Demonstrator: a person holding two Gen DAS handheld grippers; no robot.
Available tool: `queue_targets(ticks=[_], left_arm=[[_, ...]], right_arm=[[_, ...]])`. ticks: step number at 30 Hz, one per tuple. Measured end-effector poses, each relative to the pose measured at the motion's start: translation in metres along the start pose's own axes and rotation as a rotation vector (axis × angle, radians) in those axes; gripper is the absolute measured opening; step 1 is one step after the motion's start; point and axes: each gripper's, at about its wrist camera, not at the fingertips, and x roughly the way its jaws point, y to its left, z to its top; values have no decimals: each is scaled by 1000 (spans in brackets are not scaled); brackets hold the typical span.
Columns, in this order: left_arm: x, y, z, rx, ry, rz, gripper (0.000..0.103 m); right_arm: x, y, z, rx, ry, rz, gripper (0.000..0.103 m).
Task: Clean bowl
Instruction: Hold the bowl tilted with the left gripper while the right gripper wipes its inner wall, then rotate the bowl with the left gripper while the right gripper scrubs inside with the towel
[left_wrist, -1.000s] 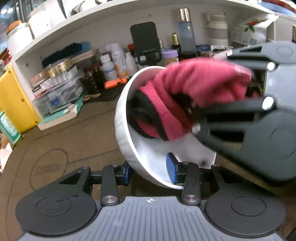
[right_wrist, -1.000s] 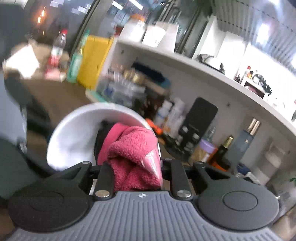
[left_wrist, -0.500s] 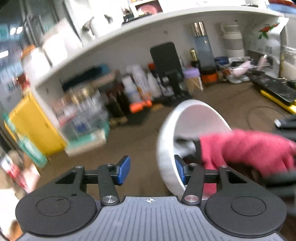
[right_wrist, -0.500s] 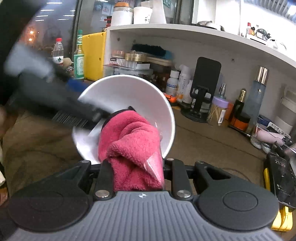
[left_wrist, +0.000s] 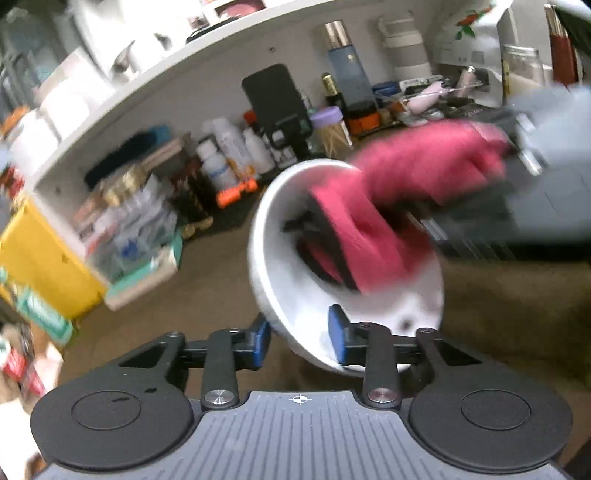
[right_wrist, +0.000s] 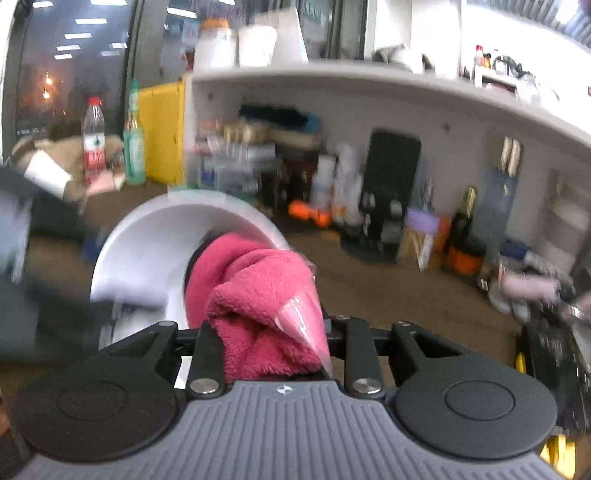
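A white bowl (left_wrist: 280, 291) is held tilted above the brown table, its near rim pinched between the blue pads of my left gripper (left_wrist: 301, 341). A red cloth (left_wrist: 402, 192) reaches from the right into the bowl and presses on its inner wall. In the right wrist view my right gripper (right_wrist: 271, 332) is shut on that red cloth (right_wrist: 255, 280), with the bowl (right_wrist: 147, 254) just ahead and open toward the camera. The cloth hides the right fingertips. The picture is blurred by motion.
A white shelf (left_wrist: 177, 85) runs along the back wall. Under it stand several bottles (left_wrist: 229, 155), a black phone stand (left_wrist: 280, 110), clear boxes (left_wrist: 125, 218) and a yellow bin (left_wrist: 40, 266). A water bottle (right_wrist: 93, 136) stands far left. Brown table (left_wrist: 192, 295) lies below.
The left gripper has closed on the bowl's rim again and the bowl tilts toward it. The red cloth has pushed deeper into the bowl, swept along its inside.
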Motion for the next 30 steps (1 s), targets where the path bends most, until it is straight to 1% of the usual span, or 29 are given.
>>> queue_targets(ticks=[1, 2, 4, 5, 7, 9, 11, 14, 16, 18, 19, 22, 23, 25, 26, 27, 28, 29, 30], left_arm=[[2, 2, -5, -31, 13, -11, 37], [5, 7, -13, -84, 11, -11, 37], [5, 20, -19, -144, 5, -34, 35], [3, 24, -20, -155, 1, -38, 31], [1, 33, -22, -177, -7, -46, 27], [-1, 34, -21, -183, -14, -54, 24], [-2, 30, -21, -192, -28, -91, 26], [-6, 18, -18, -185, -51, -80, 30], [-9, 14, -13, -171, -57, -56, 30], [-16, 9, 2, -115, -83, 1, 30], [-17, 9, 3, -109, -90, 5, 29], [-28, 5, 23, -65, -154, 67, 29], [-25, 3, 28, -47, -160, 85, 28], [-18, -1, 36, -11, -171, 119, 24], [-14, -3, 40, 6, -176, 135, 17], [-13, -3, 36, -1, -167, 134, 12], [-12, -3, 31, -9, -159, 133, 13], [-12, -2, 27, -16, -150, 131, 13], [-11, -2, 23, -24, -142, 130, 16]], right_arm=[[-2, 4, 3, -10, -21, 12, 28], [-5, 13, 10, -30, -57, 36, 29], [-11, 25, 12, -75, -84, 51, 28], [-16, 31, 11, -98, -94, 58, 28], [-29, 32, 5, -114, -83, 71, 26], [-40, 37, -10, -173, -33, 25, 25], [-39, 45, -26, -244, 4, -42, 25], [-32, 52, -43, -265, 8, -93, 26], [-27, 52, -47, -250, 17, -99, 26], [-23, 50, -49, -223, 42, -79, 26], [-23, 49, -49, -218, 47, -72, 26], [-24, 48, -50, -212, 53, -72, 26], [-24, 46, -50, -202, 55, -69, 26], [-24, 44, -49, -181, 57, -64, 26], [-24, 41, -47, -163, 59, -57, 26], [-25, 36, -45, -132, 61, -45, 26], [-24, 31, -43, -101, 68, -31, 26], [-23, 18, -39, -27, 86, -1, 26], [-20, 10, -37, 12, 91, 4, 26]])
